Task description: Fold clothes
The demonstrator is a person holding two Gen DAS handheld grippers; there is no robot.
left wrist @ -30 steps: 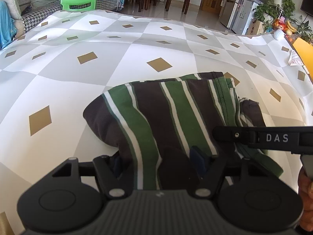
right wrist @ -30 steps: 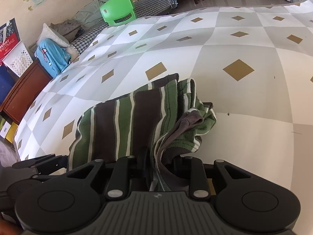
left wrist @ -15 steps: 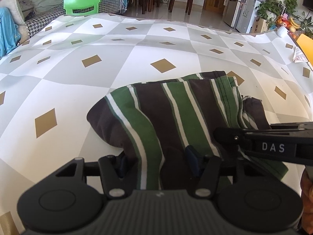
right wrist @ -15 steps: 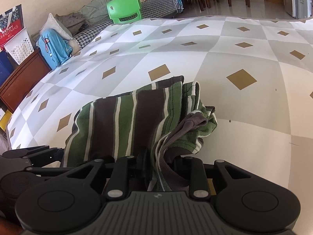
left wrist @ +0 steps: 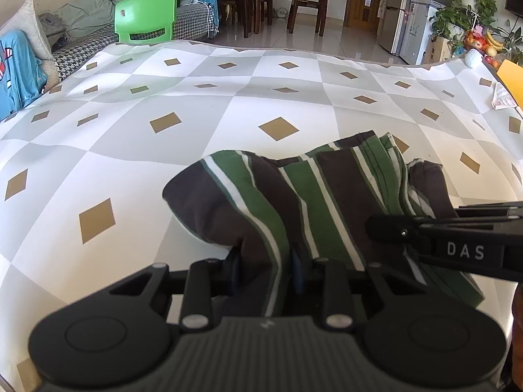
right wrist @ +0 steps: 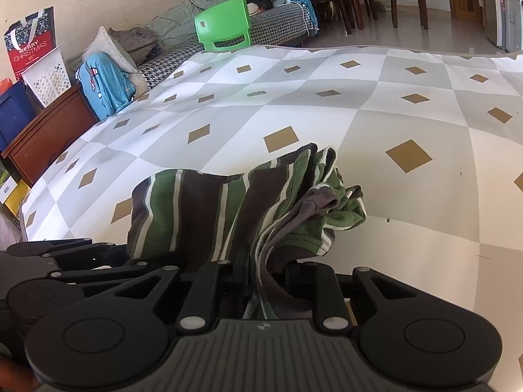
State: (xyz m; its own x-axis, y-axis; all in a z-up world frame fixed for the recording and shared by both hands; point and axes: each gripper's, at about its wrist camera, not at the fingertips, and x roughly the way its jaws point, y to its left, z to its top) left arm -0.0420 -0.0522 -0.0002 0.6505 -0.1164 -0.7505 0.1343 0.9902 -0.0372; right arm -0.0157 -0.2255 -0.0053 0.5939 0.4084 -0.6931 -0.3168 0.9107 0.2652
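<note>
A folded garment with green, brown and white stripes [left wrist: 294, 196] [right wrist: 196, 209] lies on the diamond-patterned tablecloth [left wrist: 163, 98] [right wrist: 408, 104]. My left gripper [left wrist: 265, 261] holds its near left edge; the jaws are closing, and a bunched fold is squeezed between the blue pads. My right gripper [right wrist: 266, 271] grips the near right edge where grey-brown layers stack up, and its jaws are tightening a little more on the cloth. In the left wrist view the right gripper [left wrist: 441, 238] crosses the garment's right side. The left gripper [right wrist: 65, 254] shows at the lower left of the right wrist view.
A green plastic chair [left wrist: 145, 21] [right wrist: 225, 27] and a checked sofa piled with clothes stand beyond the far left edge. A yellow object [left wrist: 510, 75] and a paper slip [left wrist: 503, 98] lie at the right edge. A wooden cabinet [right wrist: 42, 137] stands on the left.
The left jaws have come together from wide apart onto the garment's near edge, bunching it into a narrow fold. The right gripper keeps its hold and has barely moved.
</note>
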